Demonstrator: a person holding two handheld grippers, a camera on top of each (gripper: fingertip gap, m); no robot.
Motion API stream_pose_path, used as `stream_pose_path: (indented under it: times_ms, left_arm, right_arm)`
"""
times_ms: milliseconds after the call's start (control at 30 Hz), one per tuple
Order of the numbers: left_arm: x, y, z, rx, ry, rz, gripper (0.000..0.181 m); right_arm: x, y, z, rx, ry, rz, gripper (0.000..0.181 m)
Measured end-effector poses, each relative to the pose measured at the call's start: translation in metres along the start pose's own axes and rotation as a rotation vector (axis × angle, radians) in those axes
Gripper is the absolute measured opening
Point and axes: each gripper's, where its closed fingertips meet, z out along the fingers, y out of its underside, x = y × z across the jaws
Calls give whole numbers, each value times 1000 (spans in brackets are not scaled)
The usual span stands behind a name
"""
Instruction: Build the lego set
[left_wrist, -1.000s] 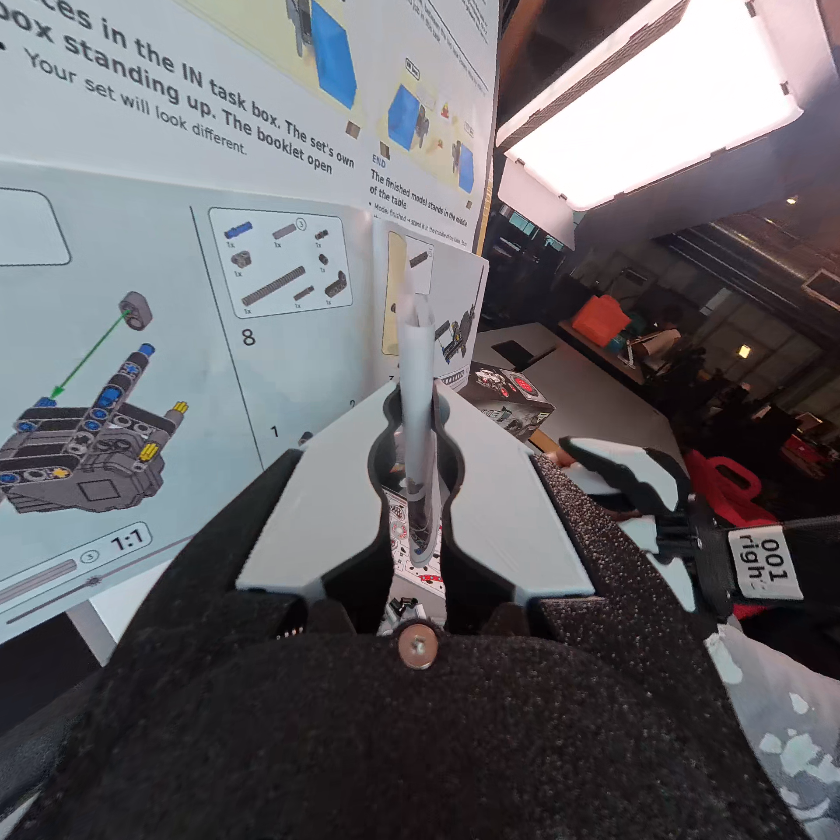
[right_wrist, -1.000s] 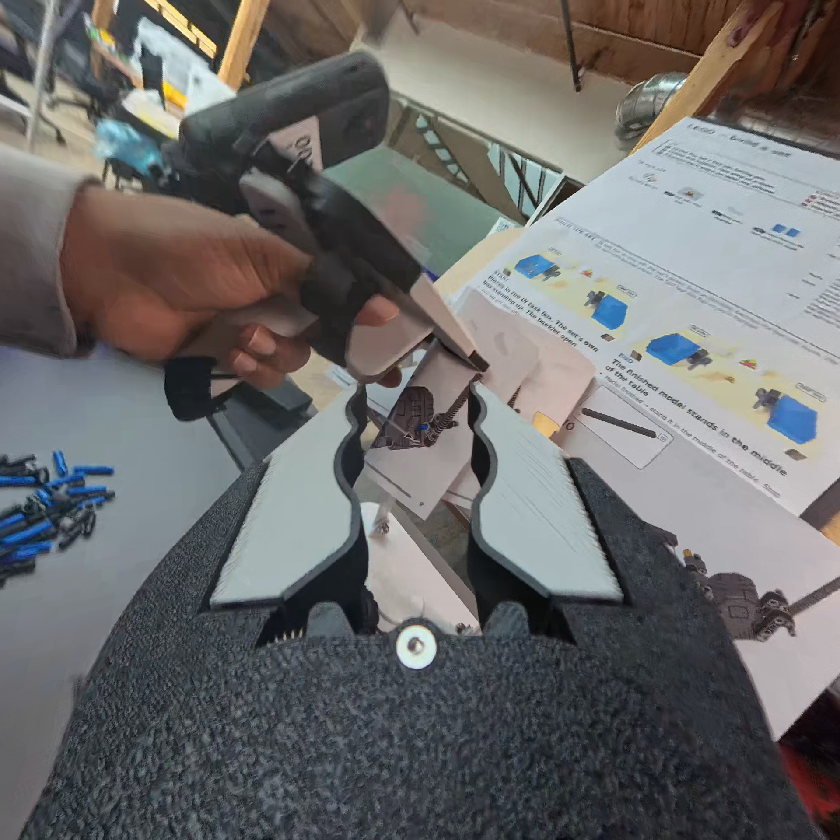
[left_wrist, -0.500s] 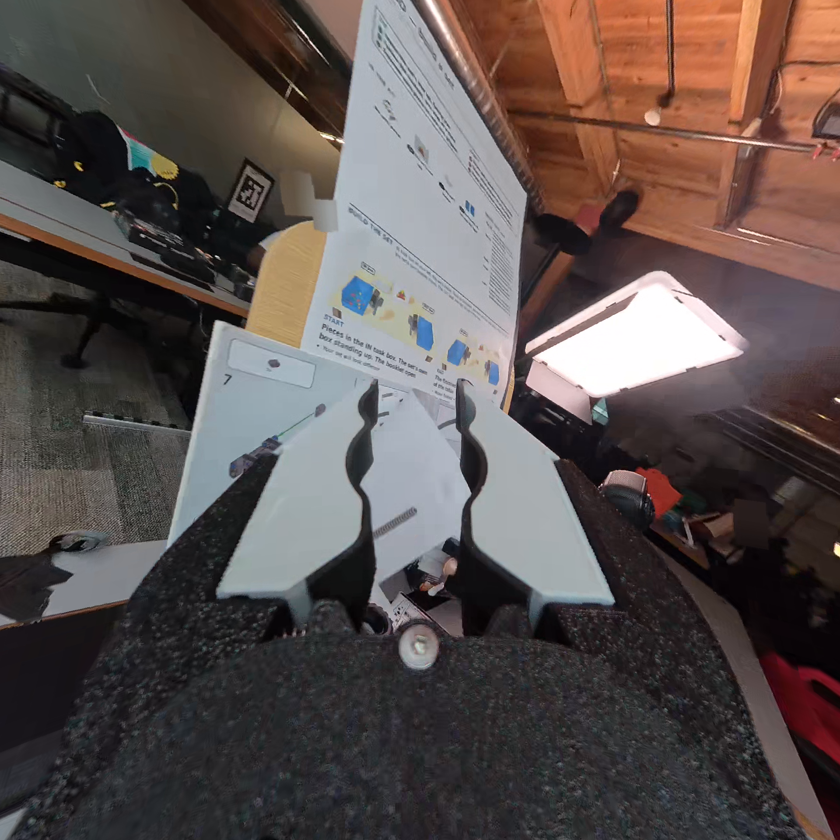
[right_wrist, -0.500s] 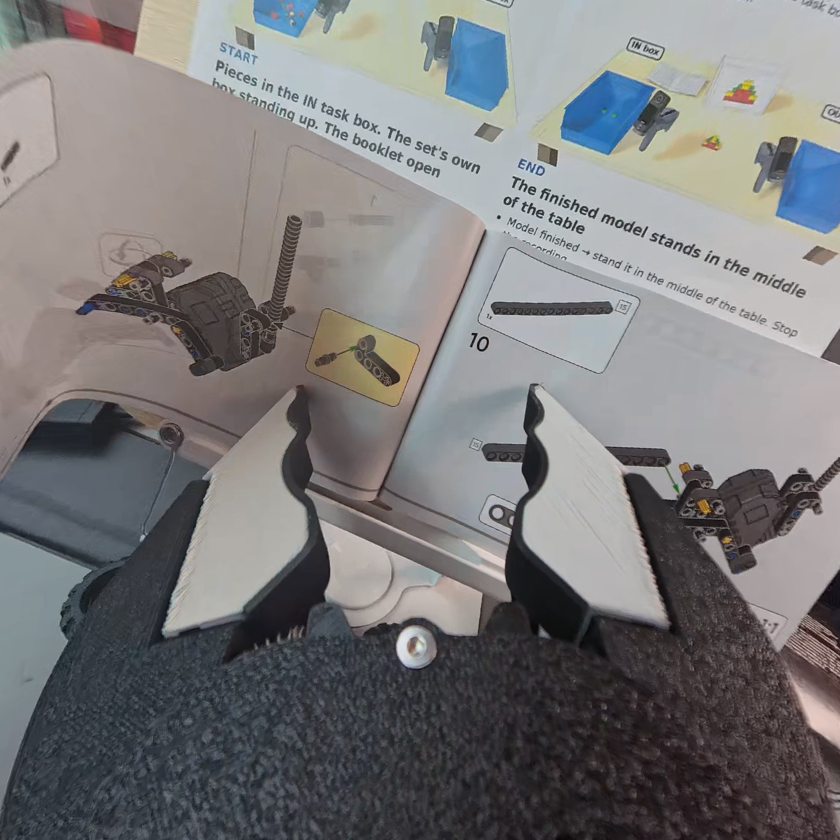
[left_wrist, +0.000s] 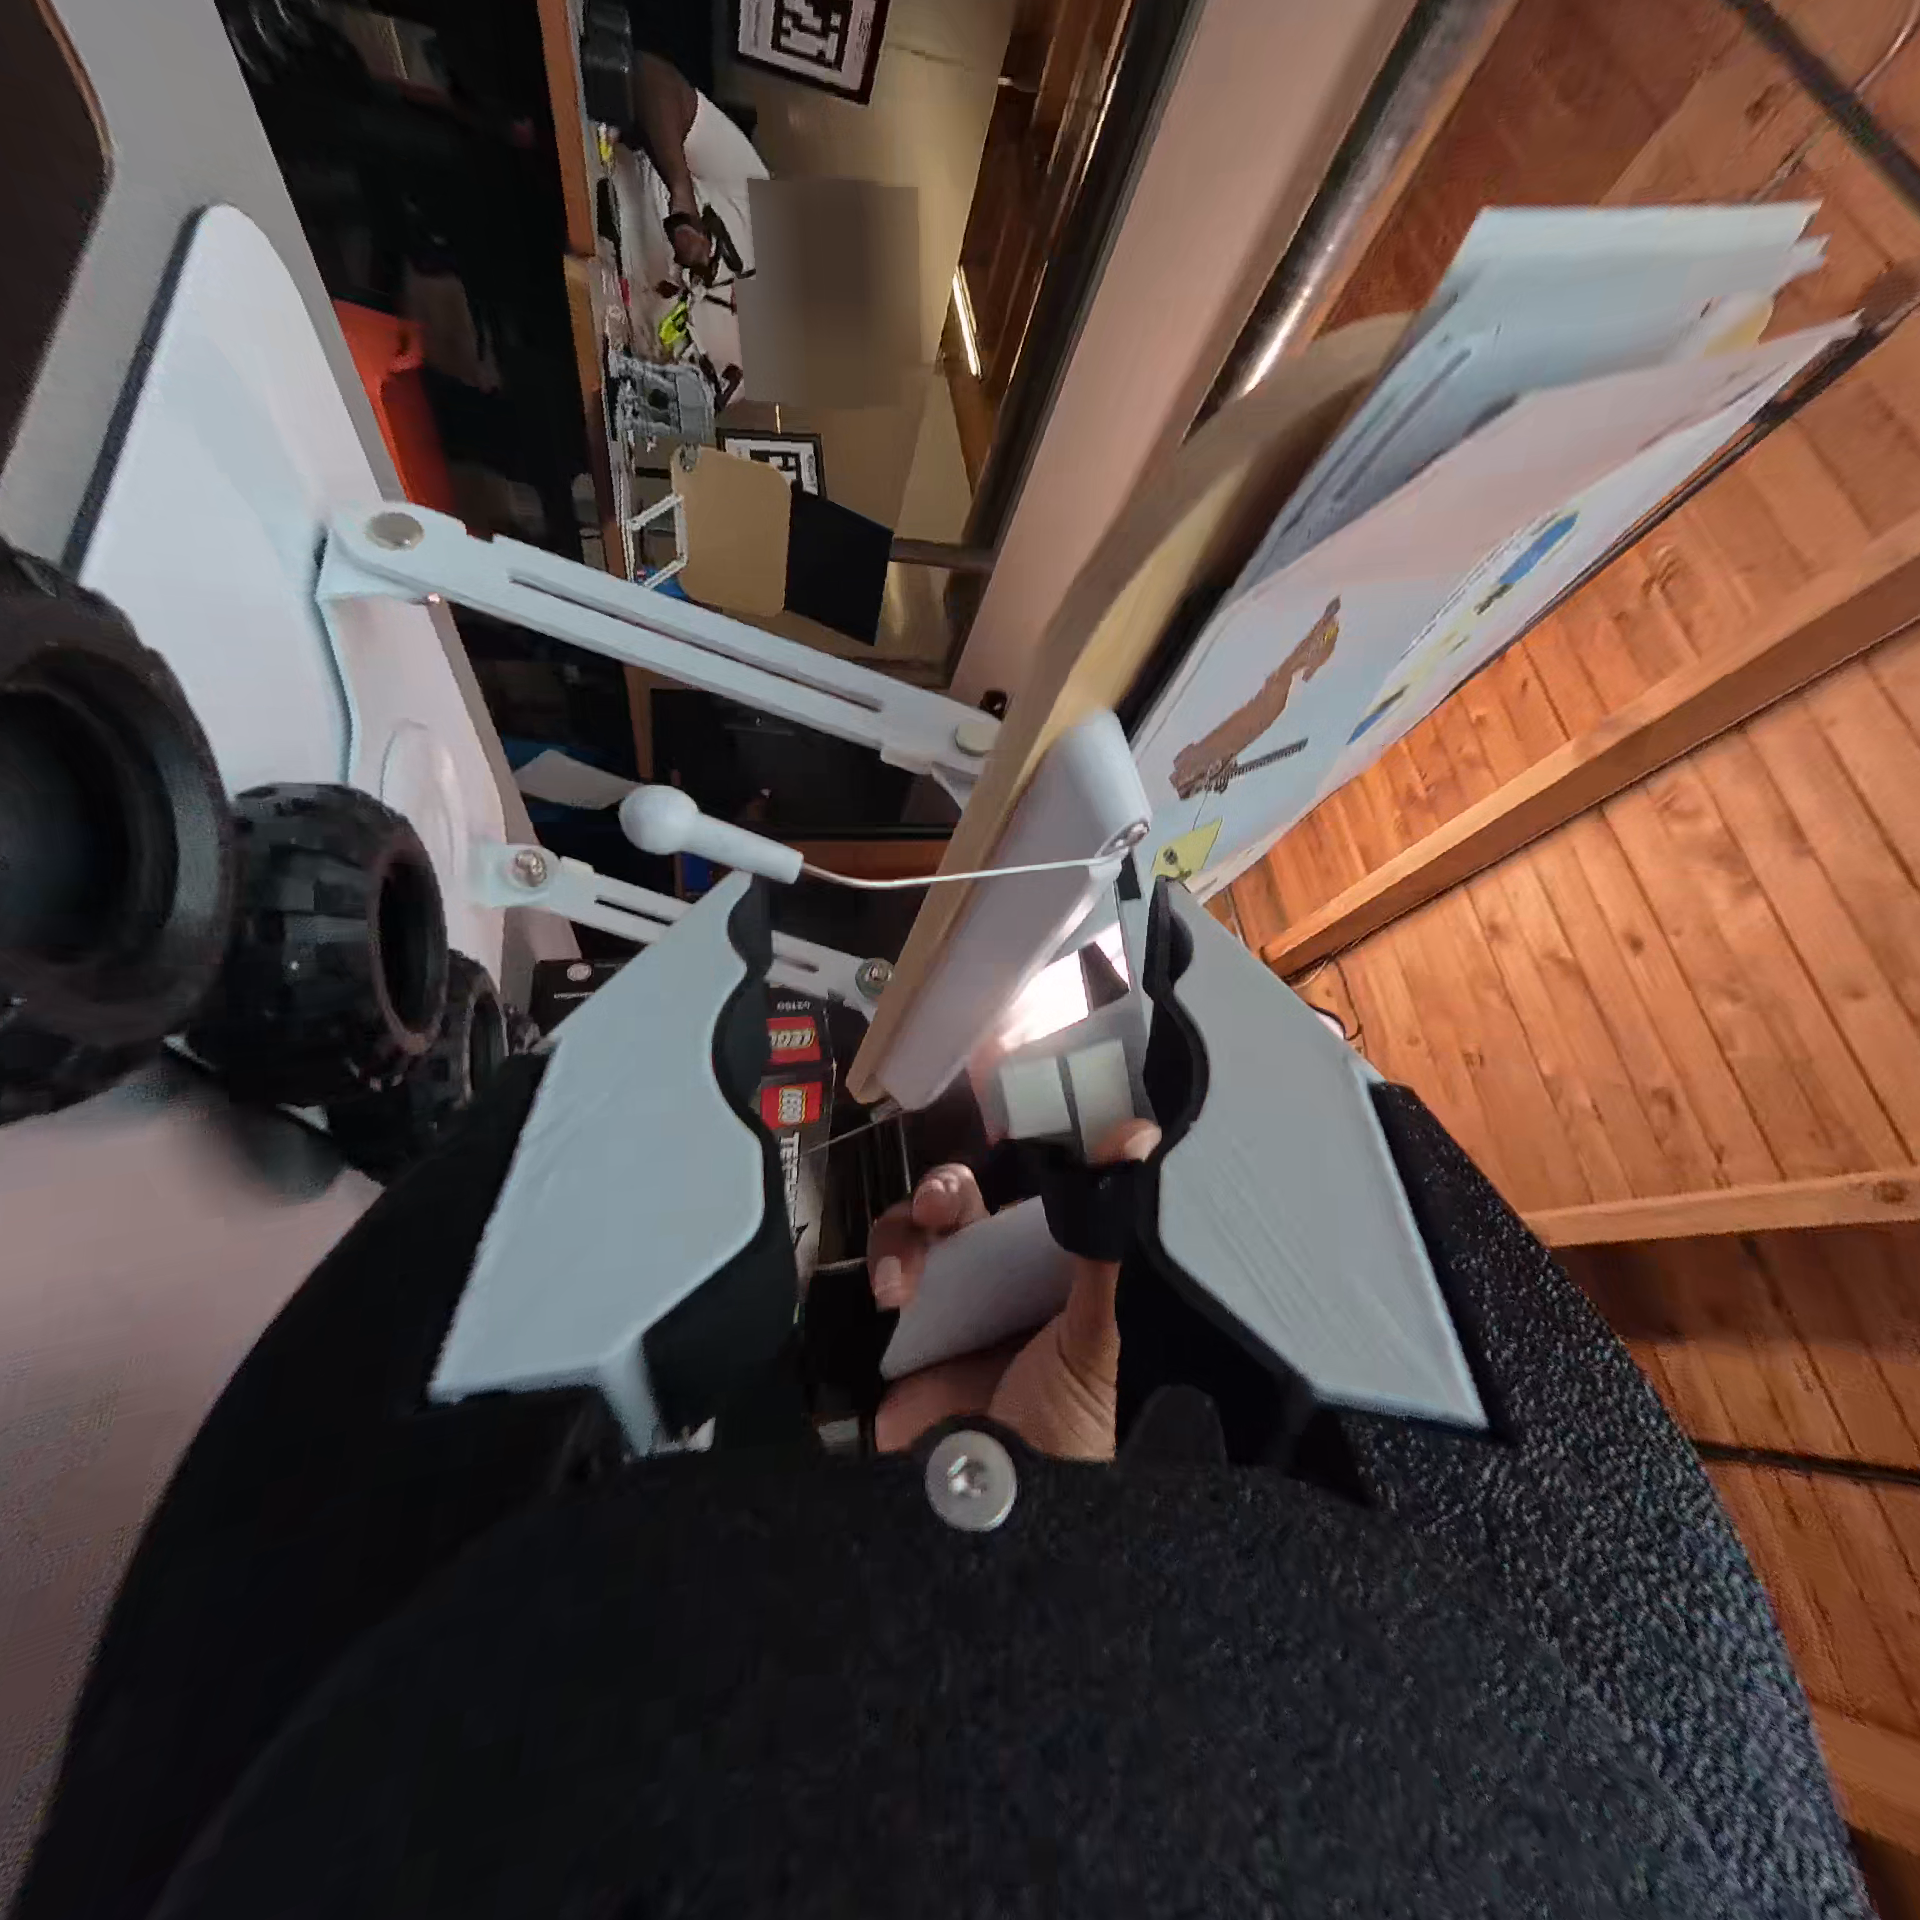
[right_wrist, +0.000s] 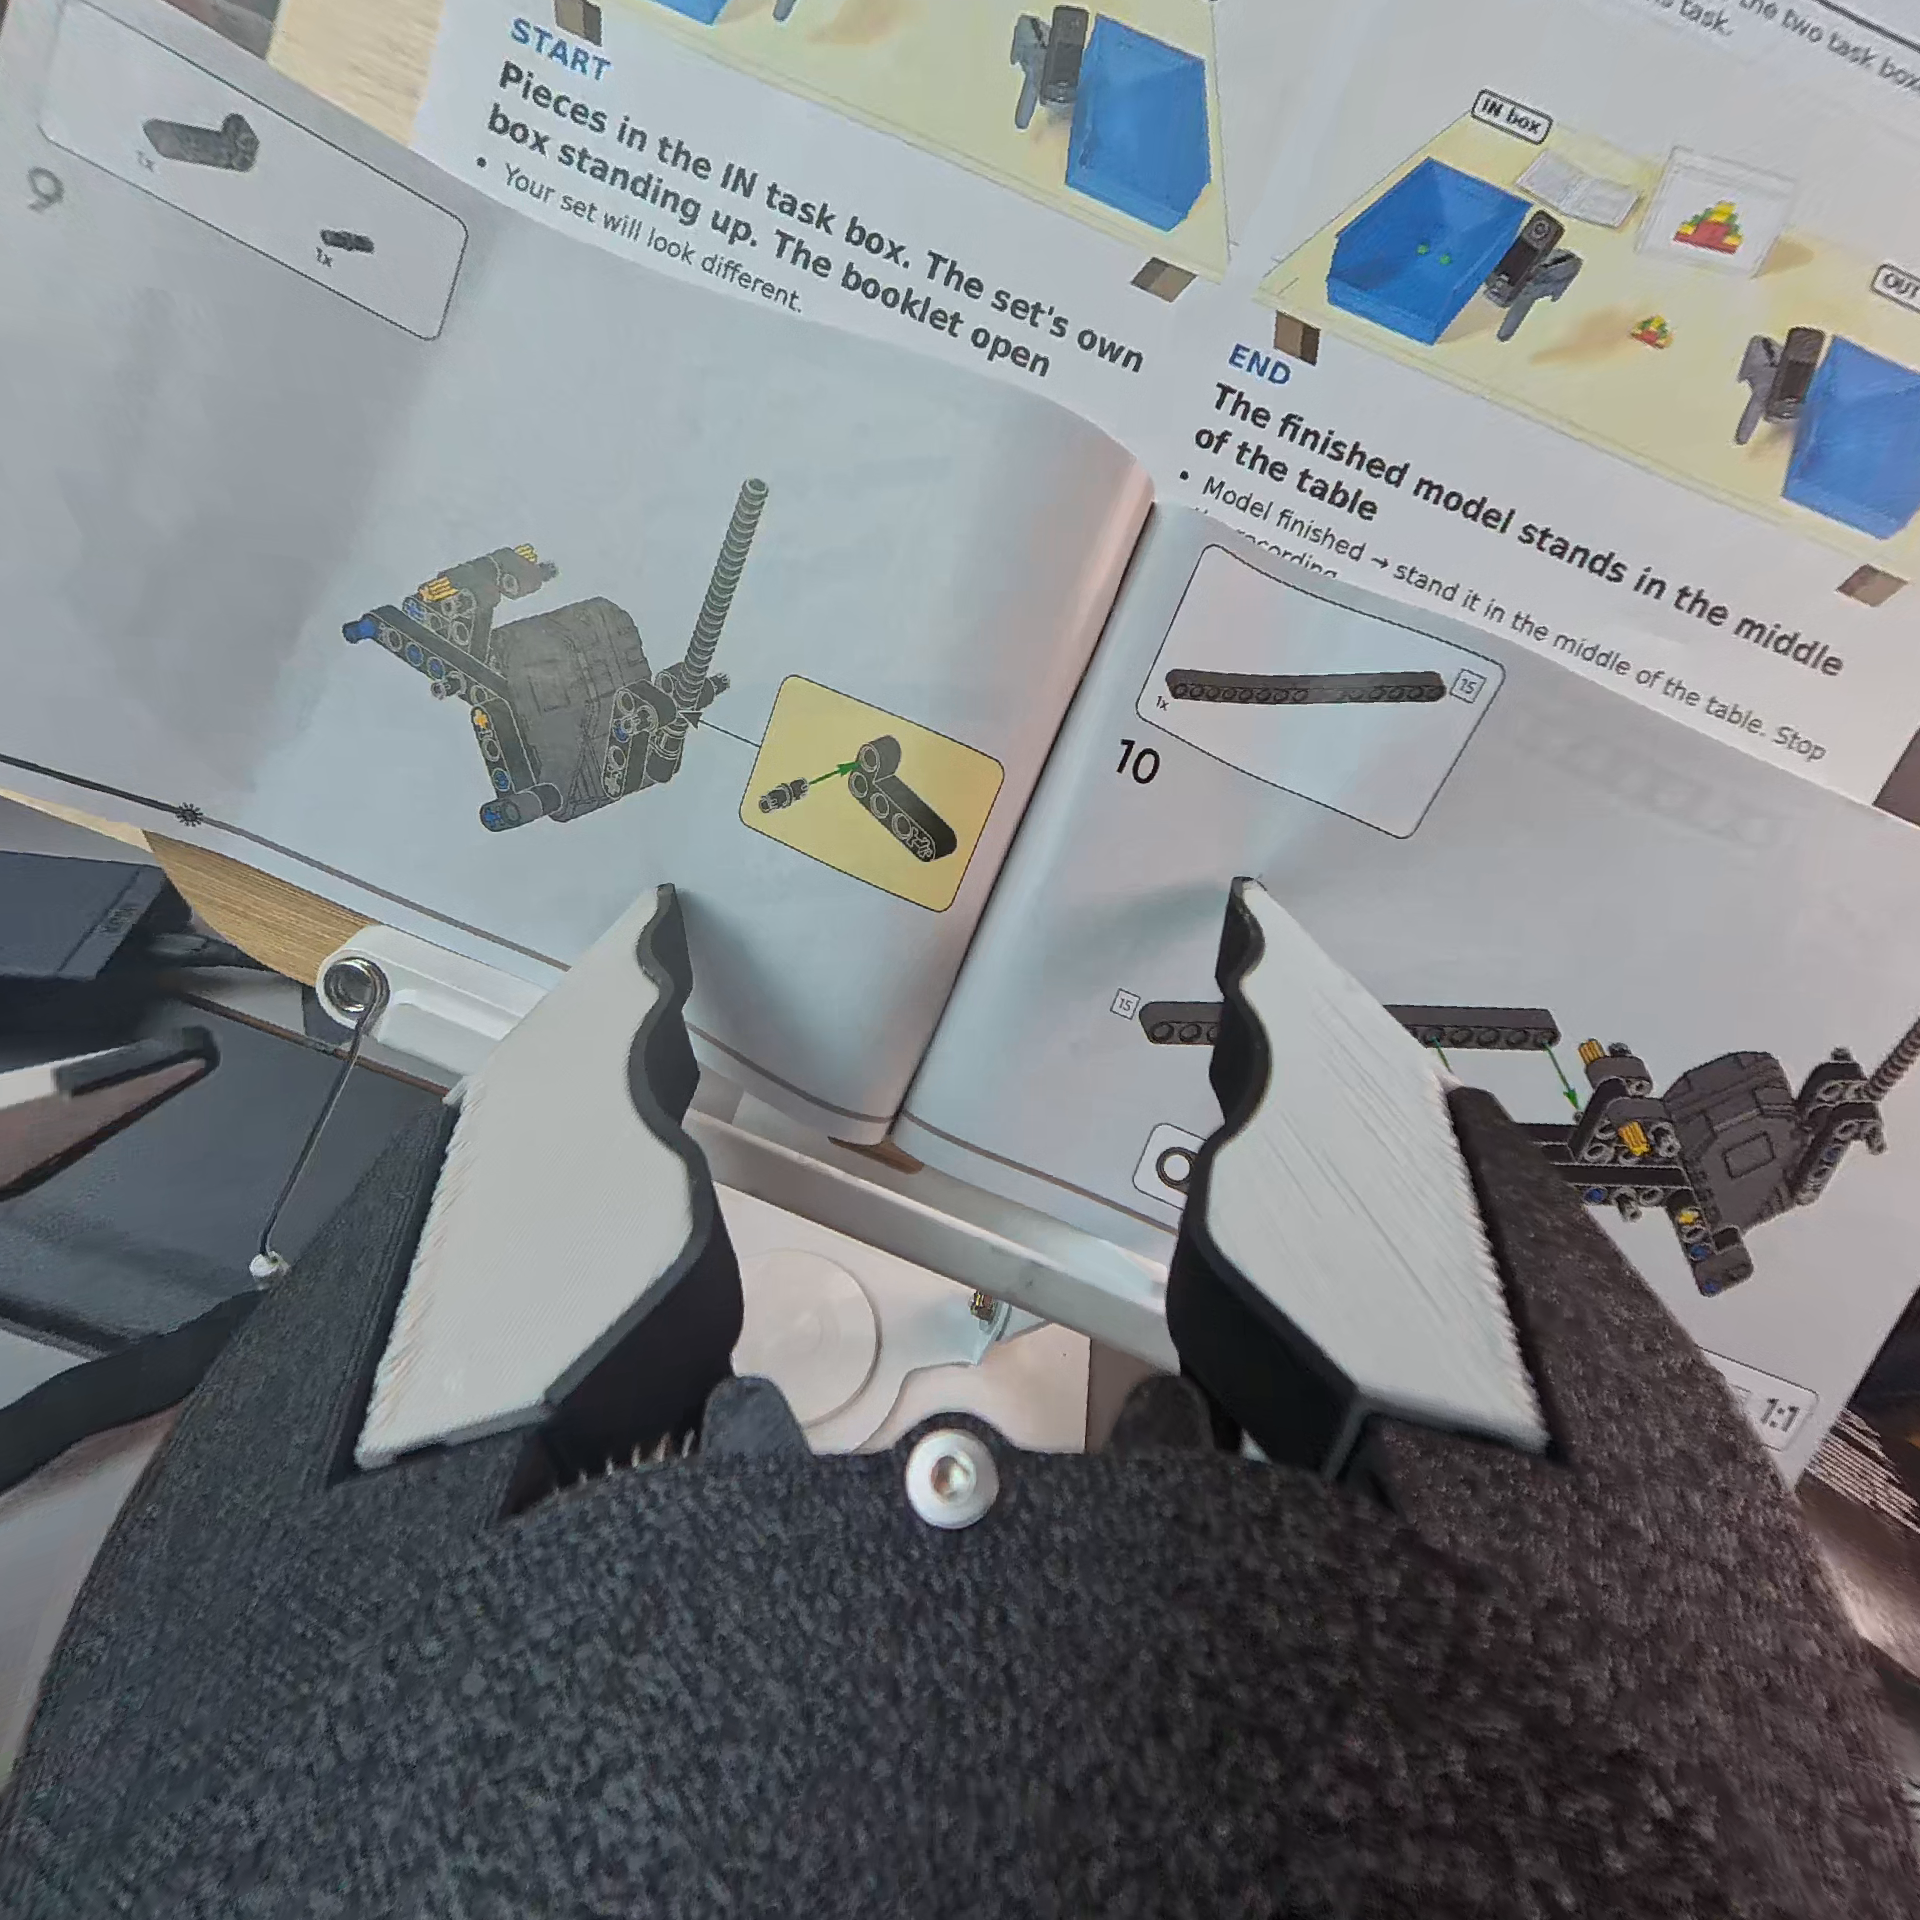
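In the left wrist view, the left hand-held gripper (left_wrist: 951, 935) is hanging released with nothing between its jaws, rolled hard onto its side and looking along the back edge of the stand (left_wrist: 997, 935) that carries the booklet (left_wrist: 1382, 665); black tyres (left_wrist: 312, 945) are lying on the table (left_wrist: 156, 1299) to the left of the stand, the set's box (left_wrist: 795, 1070) is standing behind it, and a hand (left_wrist: 997, 1340) on the other tool is showing just below it. Half a second ago this camera was facing the booklet's front with a page between the fingers; a second ago the jaws were clenched on a page edge, so the page has been let go and the gripper is swinging away. In the right wrist view, the right hand-held gripper (right_wrist: 951, 899) is also spread wide and empty, hovering just in front of the stand's lower ledge (right_wrist: 935, 1184), with the booklet (right_wrist: 623, 582) lying open and flat at a new spread and a wire page clip (right_wrist: 322, 1101) dangling free at the ledge's left. Since the earlier frames the page has settled and the camera is sitting closer. By my judgement the step in hand is turning to and reading the next instruction; the next move calls for securing the page if it lifts, then finding the pictured long beam among the loose parts, which are not visible now.
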Motion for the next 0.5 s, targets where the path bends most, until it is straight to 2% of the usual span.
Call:
stream_pose_path:
  times_ms: [67, 133, 167, 233, 333, 500]
  left_arm:
    - [-5, -16, 4, 74, 32, -50, 49]
    - [2, -33, -3, 151, 101, -29, 9]
    - [13, -38, -8, 182, 132, 30, 6]
    - [30, -39, -12, 198, 97, 175, 0]
    - [60, -30, -8, 159, -59, 574, 0]
    - [79, 3, 27, -101, -277, 1305, 0]
  right_arm:
    - [0, 1, -1, -2, -16, 0, 102]
    - [-1, 1, -1, -9, -27, -8, 103]
    - [-1, 1, -2, -10, -31, -9, 103]
    - [-1, 1, -2, -5, -42, 5, 104]
    - [-2, 2, -2, 1, -49, 11, 102]
    - [-8, 4, -5, 6, -90, 65, 96]
